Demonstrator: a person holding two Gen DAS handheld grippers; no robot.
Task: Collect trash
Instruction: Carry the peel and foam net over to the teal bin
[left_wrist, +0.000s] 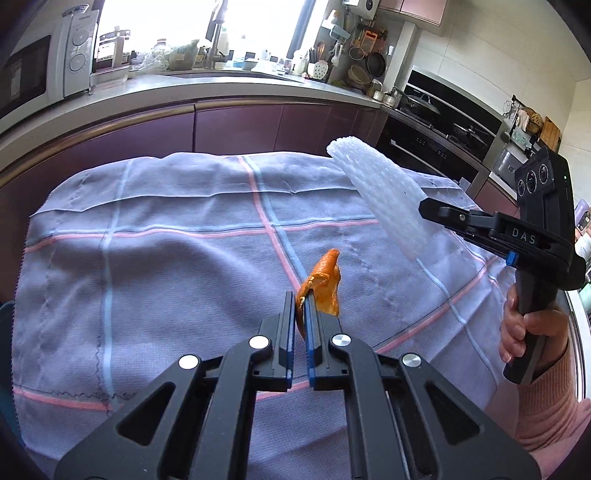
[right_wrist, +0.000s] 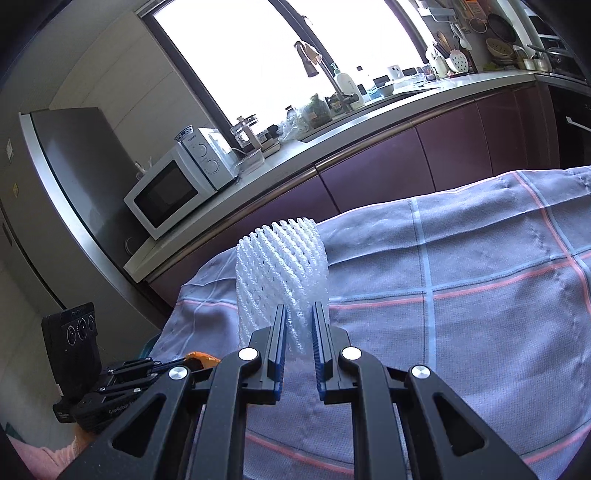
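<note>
Left tongs (left_wrist: 302, 299) clamped nearly fully closed on orange peel (left_wrist: 323, 284); peel lifted clear of checked cloth (left_wrist: 166, 229) covering tabletop. Right tongs (right_wrist: 299, 314) narrowed onto white foam net sleeve (right_wrist: 282, 266), lower end pinched between pads, sleeve standing up and held above cloth. Seen from left wrist view: sleeve (left_wrist: 384, 195) projecting up-left from right tongs (left_wrist: 424, 210), hand (left_wrist: 528, 328) on grip at right. Purple cabinets (left_wrist: 240, 125) behind.

Orange peel (left_wrist: 325, 286) and white foam net sleeve (right_wrist: 282, 275) — both lifted above cloth.
</note>
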